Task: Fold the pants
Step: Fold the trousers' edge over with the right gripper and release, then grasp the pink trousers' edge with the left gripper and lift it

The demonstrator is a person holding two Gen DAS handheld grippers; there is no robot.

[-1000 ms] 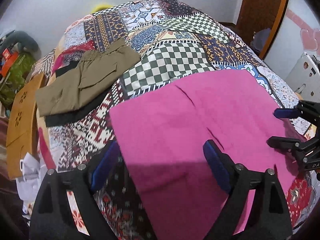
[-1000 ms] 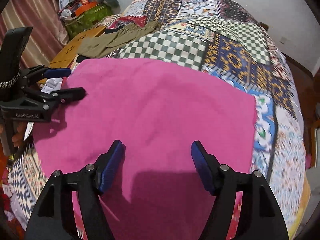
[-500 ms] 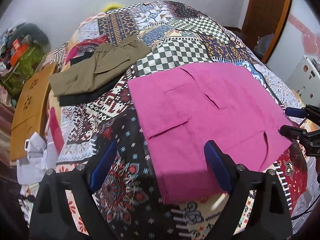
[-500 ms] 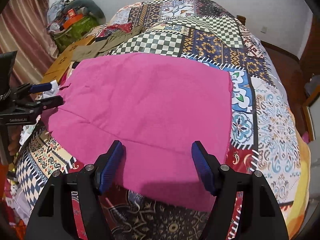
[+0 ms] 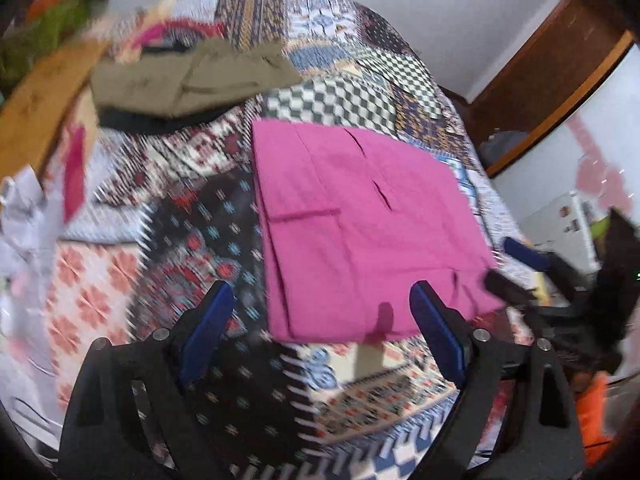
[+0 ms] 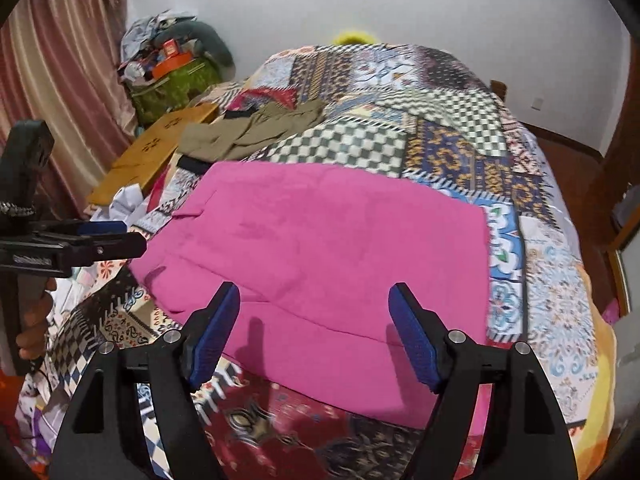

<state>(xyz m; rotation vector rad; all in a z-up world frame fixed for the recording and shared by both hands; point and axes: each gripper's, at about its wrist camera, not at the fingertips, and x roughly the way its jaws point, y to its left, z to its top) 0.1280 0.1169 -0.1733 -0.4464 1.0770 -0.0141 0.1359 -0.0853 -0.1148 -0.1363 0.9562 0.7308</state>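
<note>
- Pants (image 5: 360,224), pink and folded, lie flat on the bed (image 5: 208,240) ahead of the left hand-held gripper (image 5: 322,320), whose jaws gape empty.
- Right hand-held gripper (image 6: 314,330) is opening above their near edge, gripping nothing.
- Only the right view shows curtains (image 6: 60,92); only the left, pocket slits.

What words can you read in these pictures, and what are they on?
White lettering on the side of the left gripper, in the right wrist view: too small and blurred to read.
Nothing readable on the pink pants, the patchwork bedspread or the olive pants.
</note>
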